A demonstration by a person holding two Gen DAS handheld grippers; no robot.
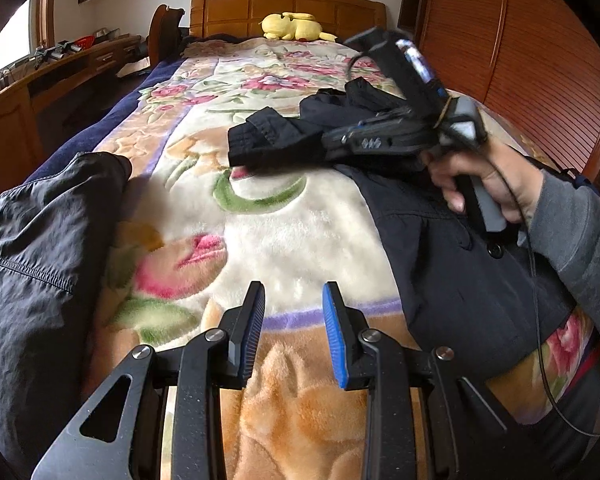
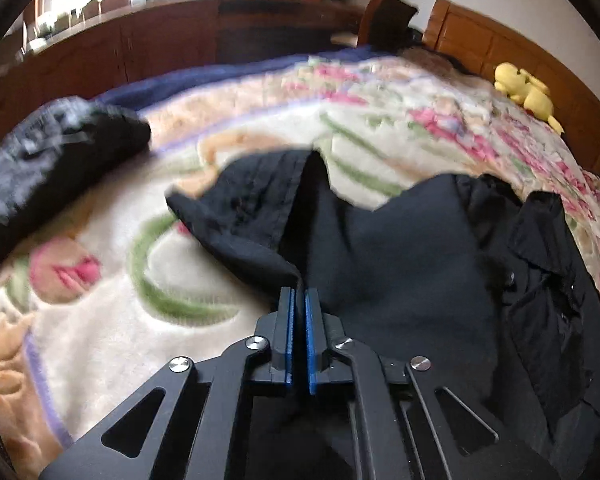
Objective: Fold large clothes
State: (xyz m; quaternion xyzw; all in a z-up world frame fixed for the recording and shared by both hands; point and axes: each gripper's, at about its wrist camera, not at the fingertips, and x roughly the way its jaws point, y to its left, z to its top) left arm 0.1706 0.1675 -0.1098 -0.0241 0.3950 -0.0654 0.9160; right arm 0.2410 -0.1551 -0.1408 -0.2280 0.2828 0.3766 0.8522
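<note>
Dark jacket (image 2: 400,264), the garment to be folded, lay rumpled on the right side of the bed, on a floral blanket (image 1: 284,232) patterned in cream, pink and green. We saw its buttoned front (image 1: 452,256) spread toward the near right edge, and one cuffed sleeve (image 1: 268,140) lifted above the blanket toward the middle. The right gripper (image 2: 299,300) had its blue pads pressed together on a fold of the jacket's fabric, at the base of that sleeve; in the left wrist view a hand (image 1: 480,176) in a grey sleeve held this tool over the garment. The left gripper (image 1: 294,300) stood with its fingers spread partway and nothing between them, over bare blanket near the foot of the bed. A second dark garment (image 1: 40,248) lay at the near left. At the far end we noted a wooden headboard (image 1: 284,8) and a yellow plush toy (image 1: 292,26) beside it. A wooden wardrobe (image 1: 520,60) stood to the right
</note>
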